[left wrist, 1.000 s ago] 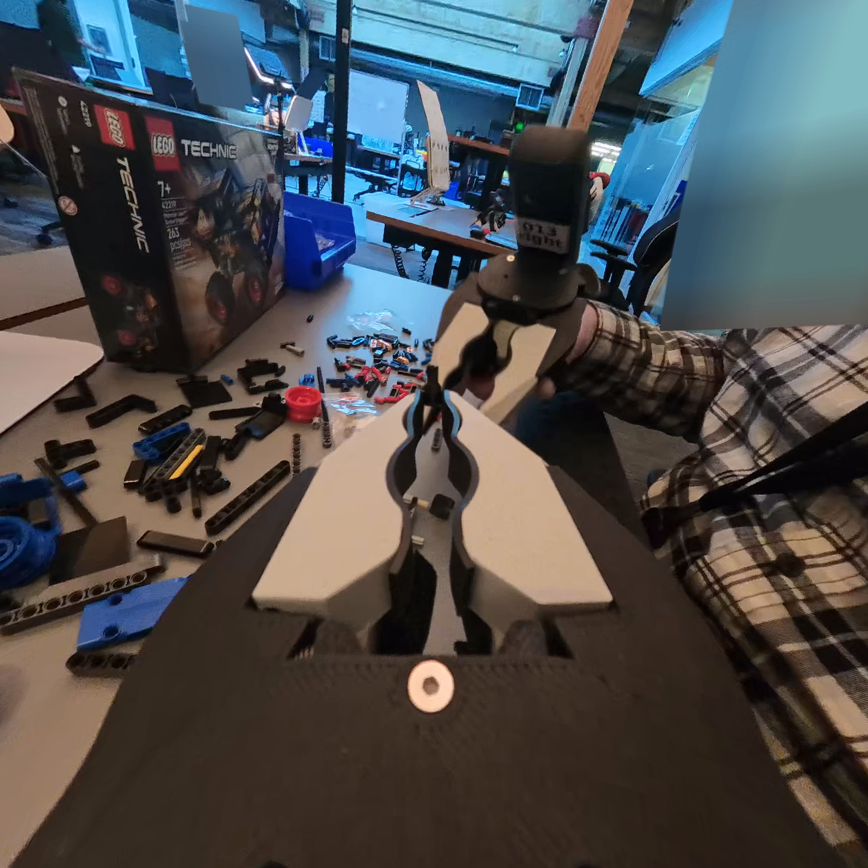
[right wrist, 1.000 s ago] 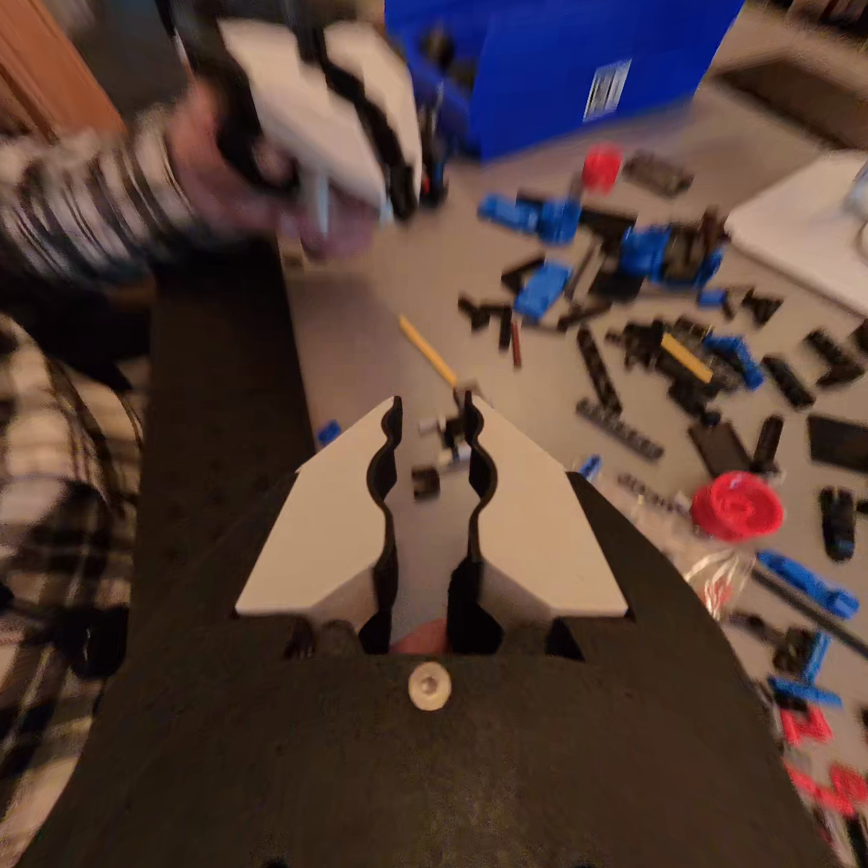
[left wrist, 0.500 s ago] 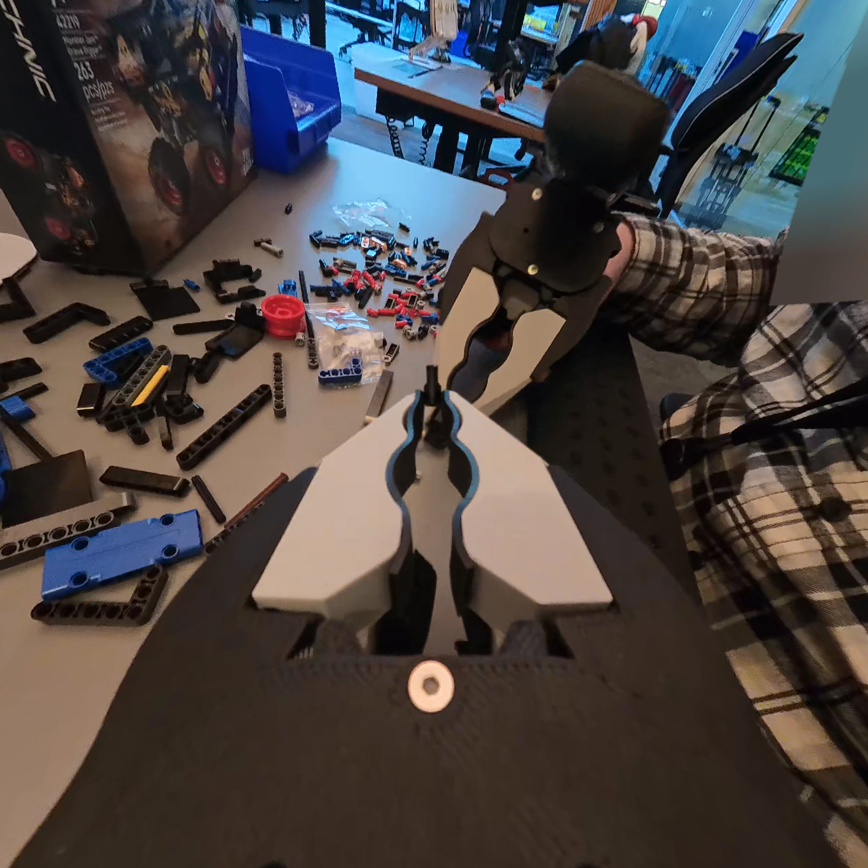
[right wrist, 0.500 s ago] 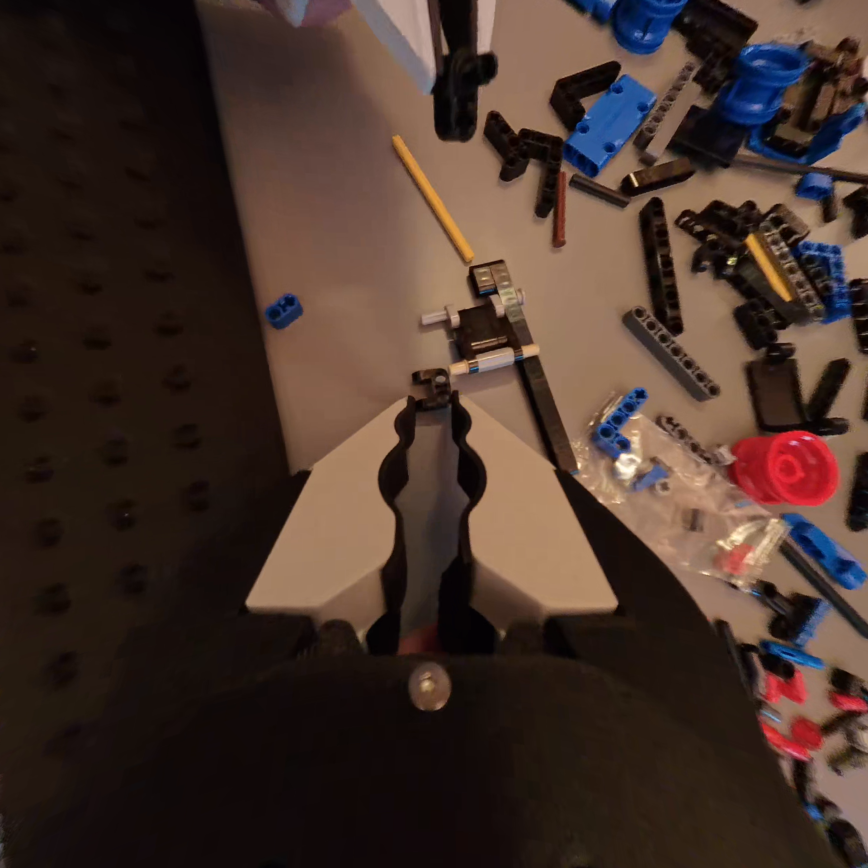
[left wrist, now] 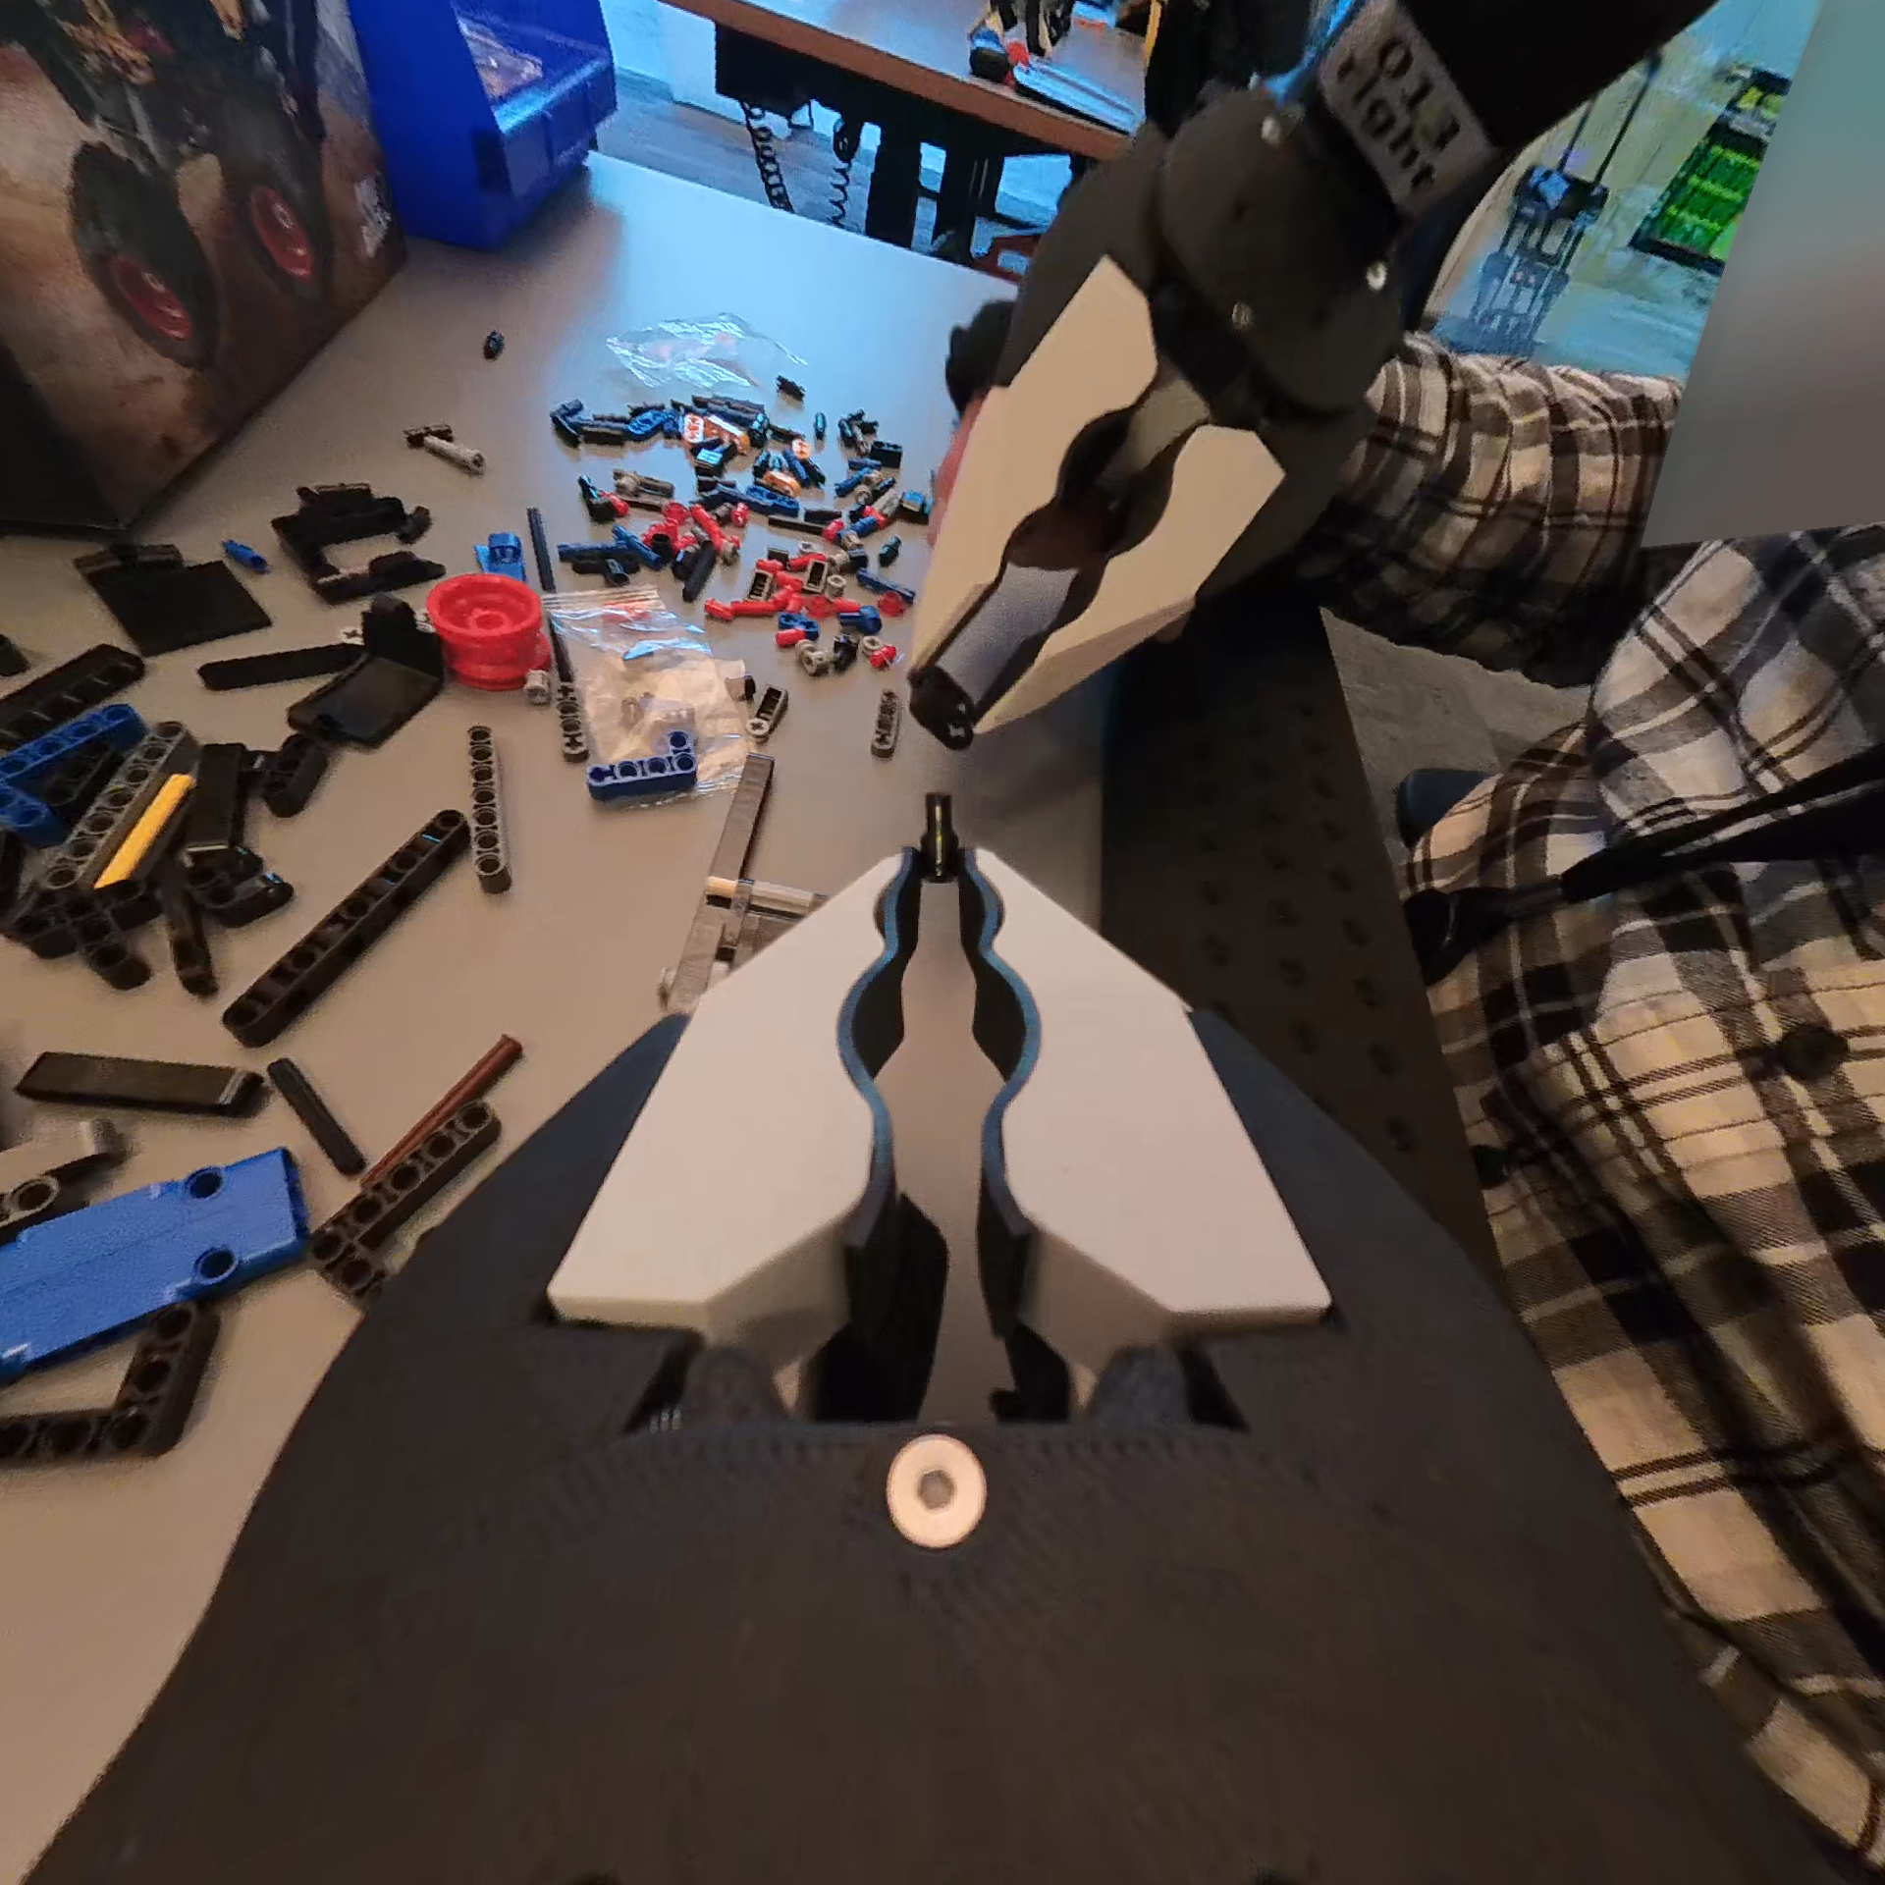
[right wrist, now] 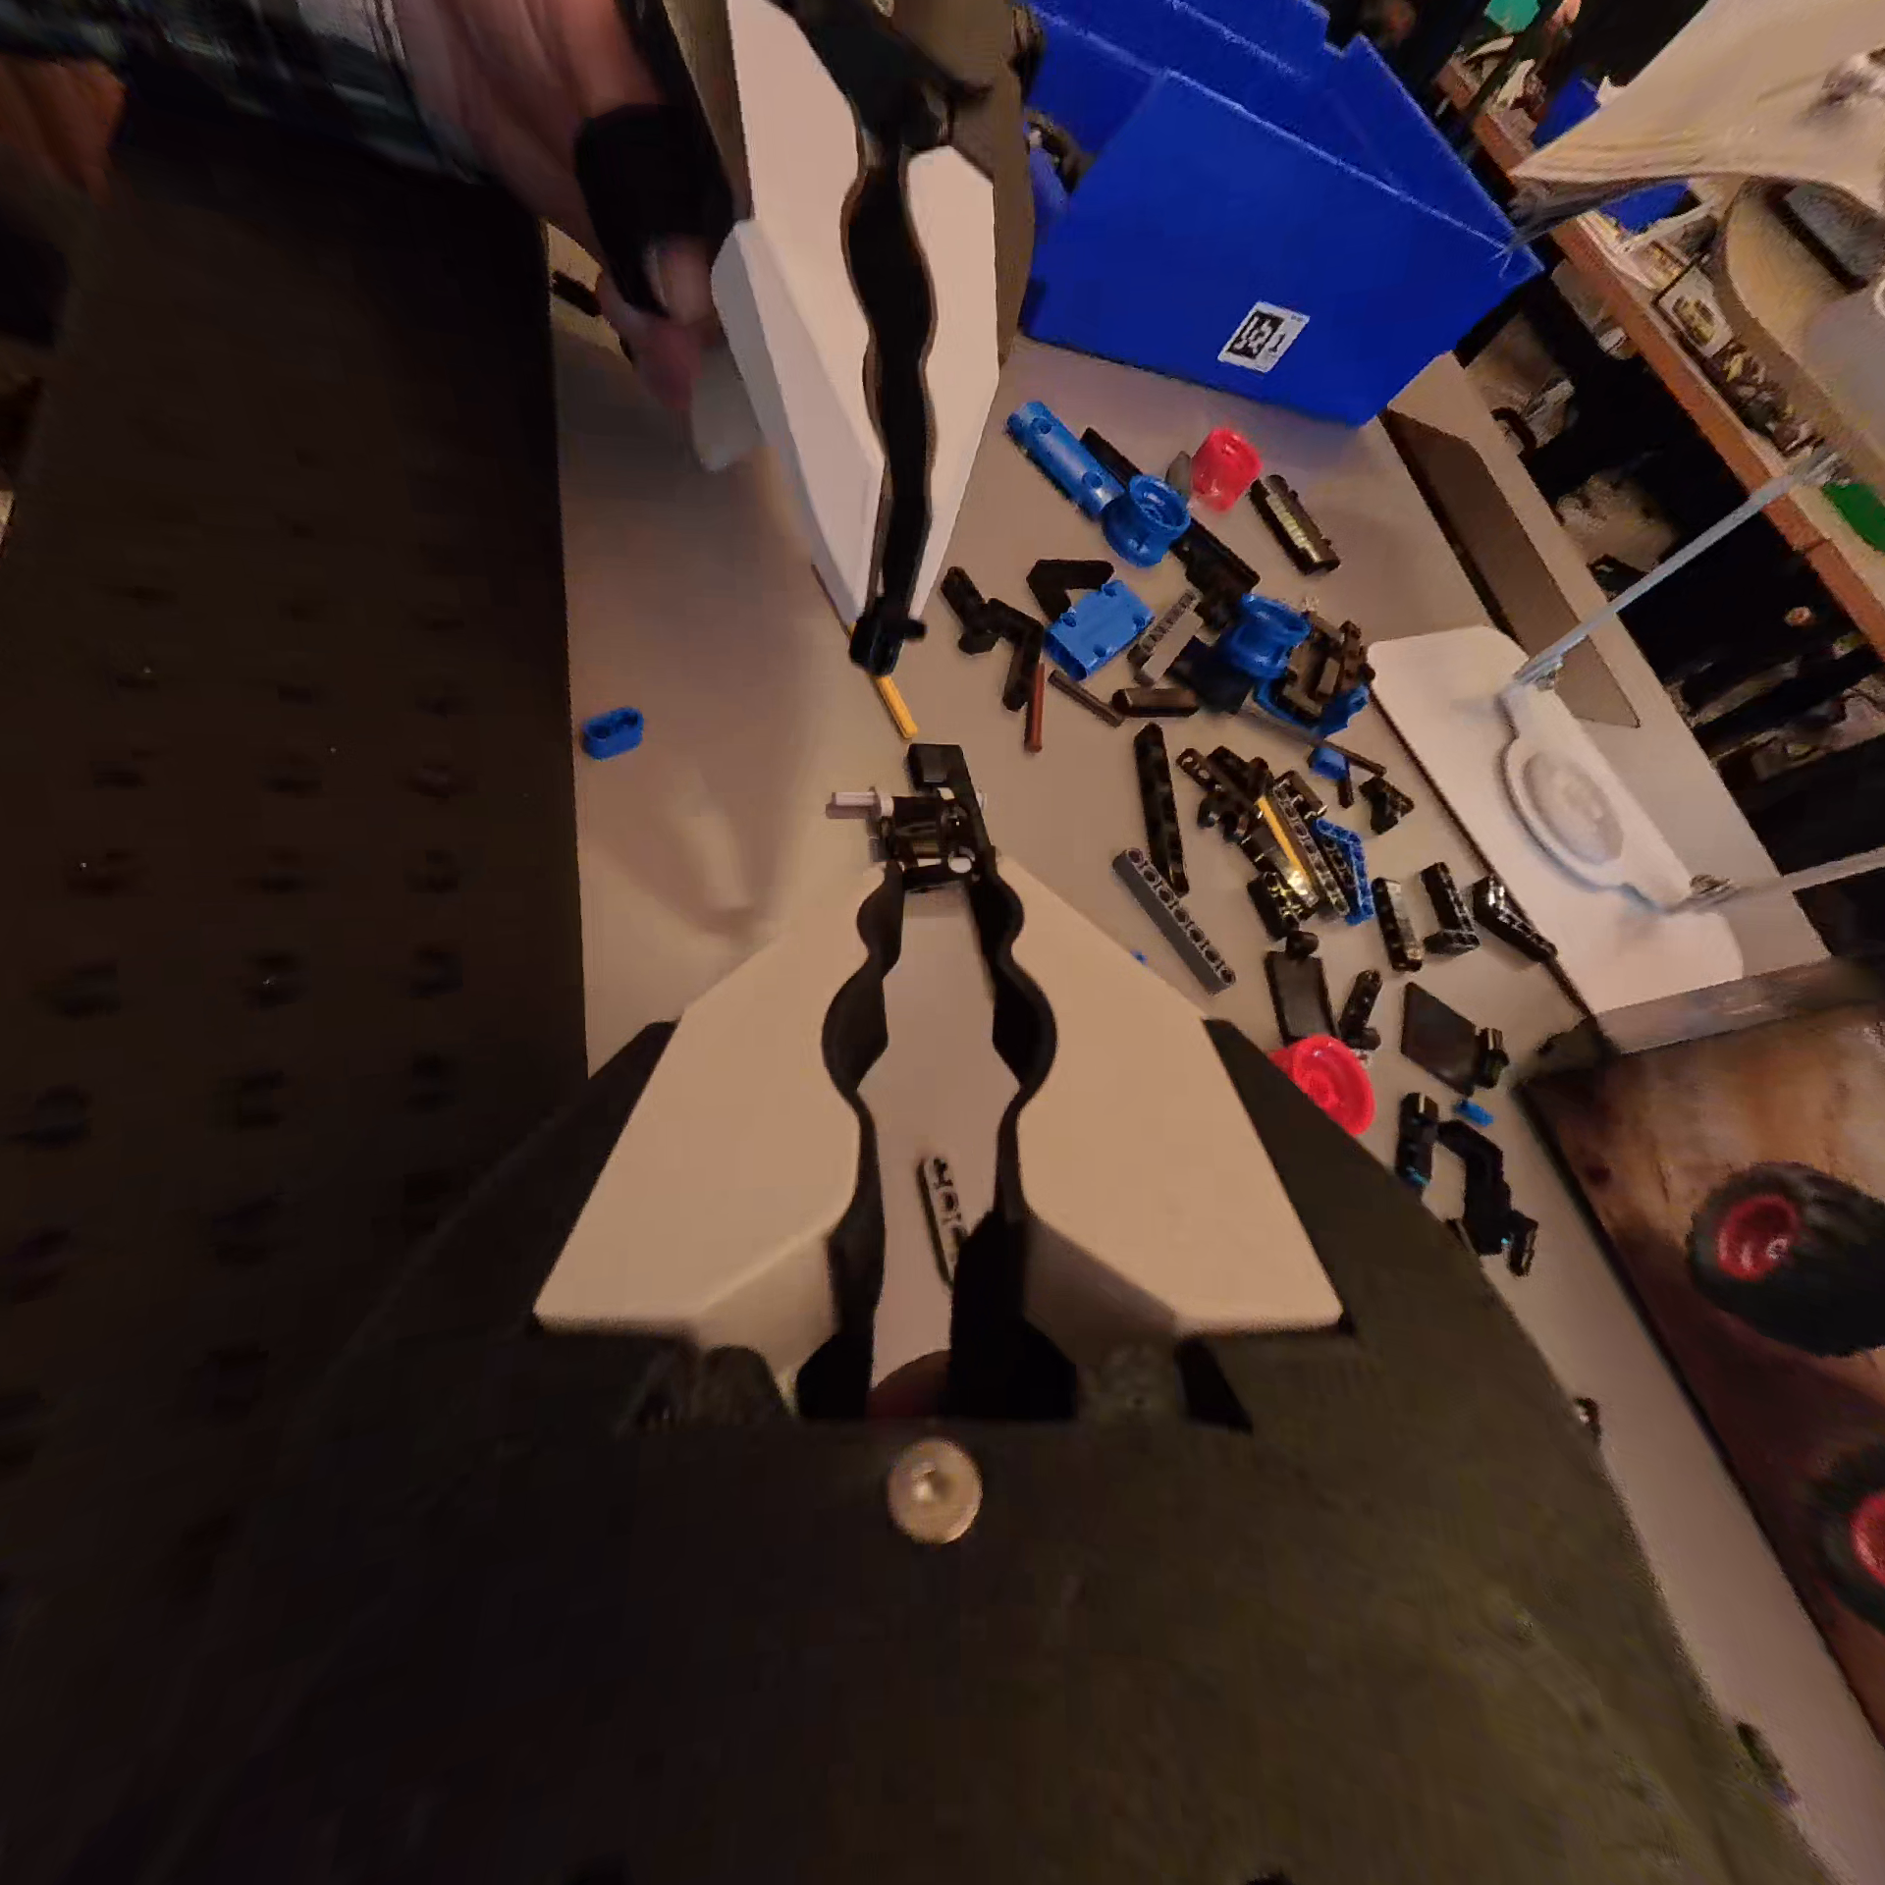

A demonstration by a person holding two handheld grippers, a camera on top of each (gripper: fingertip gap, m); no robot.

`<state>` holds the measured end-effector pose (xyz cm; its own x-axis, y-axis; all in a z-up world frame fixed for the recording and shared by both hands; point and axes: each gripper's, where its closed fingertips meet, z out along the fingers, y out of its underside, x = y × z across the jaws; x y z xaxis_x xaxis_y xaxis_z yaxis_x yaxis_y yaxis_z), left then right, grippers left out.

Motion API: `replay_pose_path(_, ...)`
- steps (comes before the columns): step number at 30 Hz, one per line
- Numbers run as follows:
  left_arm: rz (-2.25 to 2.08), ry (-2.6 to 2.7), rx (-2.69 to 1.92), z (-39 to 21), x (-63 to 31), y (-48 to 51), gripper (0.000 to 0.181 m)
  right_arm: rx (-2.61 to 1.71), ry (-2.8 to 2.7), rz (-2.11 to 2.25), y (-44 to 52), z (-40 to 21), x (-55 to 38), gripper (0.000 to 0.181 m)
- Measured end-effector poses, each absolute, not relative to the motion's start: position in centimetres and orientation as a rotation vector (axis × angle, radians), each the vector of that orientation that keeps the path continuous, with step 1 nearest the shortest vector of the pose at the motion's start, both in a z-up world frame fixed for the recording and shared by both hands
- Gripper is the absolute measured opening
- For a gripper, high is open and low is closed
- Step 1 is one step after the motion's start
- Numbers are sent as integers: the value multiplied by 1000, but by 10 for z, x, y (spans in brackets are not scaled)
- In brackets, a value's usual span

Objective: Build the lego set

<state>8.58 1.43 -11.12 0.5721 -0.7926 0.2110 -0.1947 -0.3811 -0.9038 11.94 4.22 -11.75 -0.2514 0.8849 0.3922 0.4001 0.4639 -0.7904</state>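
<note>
My left gripper (left wrist: 936, 867) is shut on a small black pin (left wrist: 936, 824) that sticks out past its tips. It also shows in the right wrist view (right wrist: 885, 632), tips pointing down at the table. My right gripper (right wrist: 933, 885) is shut on a small black connector (right wrist: 926, 875). In the left wrist view it (left wrist: 944, 714) hangs just above and beyond the pin, tips facing my left gripper. A small partial build of black and grey beams with white axles (left wrist: 740, 898) (right wrist: 923, 816) lies on the grey table below both grippers, partly hidden by a left finger.
Loose black, blue and red parts cover the table (left wrist: 612, 969): a red wheel hub (left wrist: 485, 627), a clear bag (left wrist: 643, 673), a blue plate (left wrist: 143, 1244). The set's box (left wrist: 153, 255) and a blue bin (left wrist: 490, 112) stand behind. A black perforated mat (left wrist: 1224, 867) and a plaid sleeve lie to the right. My right fingertips sit around 5 cm from my left ones. The red wheel hub (left wrist: 485, 627) lies around 12 cm away from my right fingertips. It turns up in the right wrist view (right wrist: 1308, 1049) as well.
My right gripper went from open over the table to shut on the small black connector, then lifted it toward my left gripper. My left gripper kept the pin and tilted down toward the table.
</note>
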Motion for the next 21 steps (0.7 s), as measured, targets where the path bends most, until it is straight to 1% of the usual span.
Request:
replay_pose_path(7,-827,847,-1929,-122,95,14,6,-916,-1946,543,34,-117,108,14)
replay_pose_path(15,-862,828,-1899,-114,96,14,6,-906,-1869,829,26,-101,105,13)
replay_pose_path(21,-908,814,-1876,-108,98,13,5,-902,-1851,889,27,-97,106,13)
